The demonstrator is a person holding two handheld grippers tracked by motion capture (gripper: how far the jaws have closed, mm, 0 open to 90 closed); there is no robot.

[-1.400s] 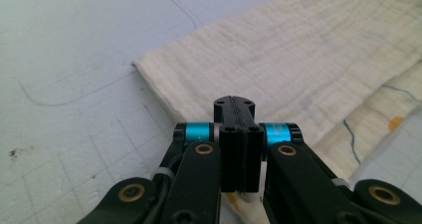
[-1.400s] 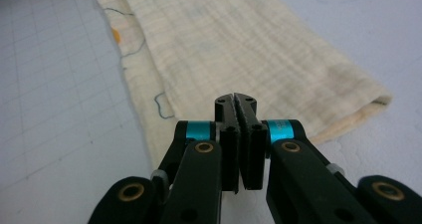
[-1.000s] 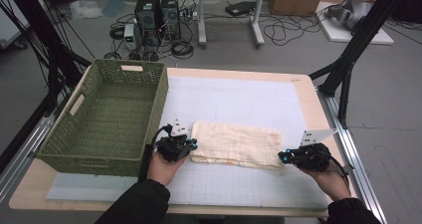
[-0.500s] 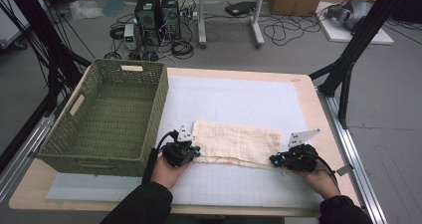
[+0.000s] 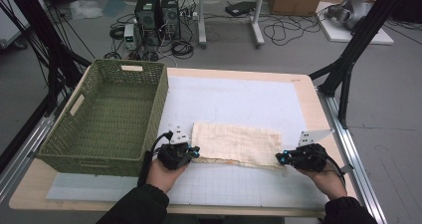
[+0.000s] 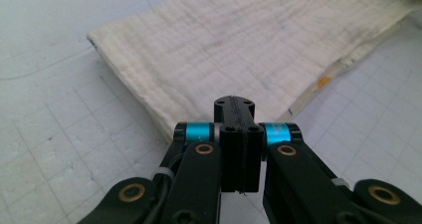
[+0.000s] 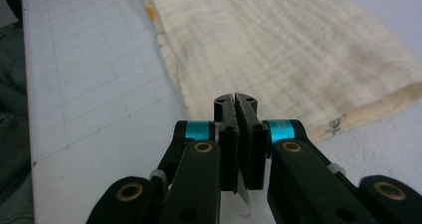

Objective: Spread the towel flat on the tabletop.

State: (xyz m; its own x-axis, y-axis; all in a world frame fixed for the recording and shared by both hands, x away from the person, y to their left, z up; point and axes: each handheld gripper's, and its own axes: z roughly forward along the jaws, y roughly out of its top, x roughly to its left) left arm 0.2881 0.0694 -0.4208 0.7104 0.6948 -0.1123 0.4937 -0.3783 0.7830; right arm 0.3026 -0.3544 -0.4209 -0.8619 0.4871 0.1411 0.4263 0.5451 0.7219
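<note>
High view: one folded cloth (image 5: 236, 145) flat on the mat (image 5: 234, 102), right of one green basket (image 5: 107, 117); left gripper (image 5: 193, 153) at its near-left corner, right gripper (image 5: 281, 158) at its near-right corner; two grippers total. Left gripper view: jaws pressed together over the cloth (image 6: 259, 50) edge; whether fabric is pinched, cannot tell. Right gripper view: jaws closed on a sliver of cloth (image 7: 278, 50) edge. Likely soft, light, limp; best held by the corners.

A lab: computer towers (image 5: 158, 10) and tangled cables (image 5: 278, 32) on the floor behind a gridded table (image 5: 239, 99).
</note>
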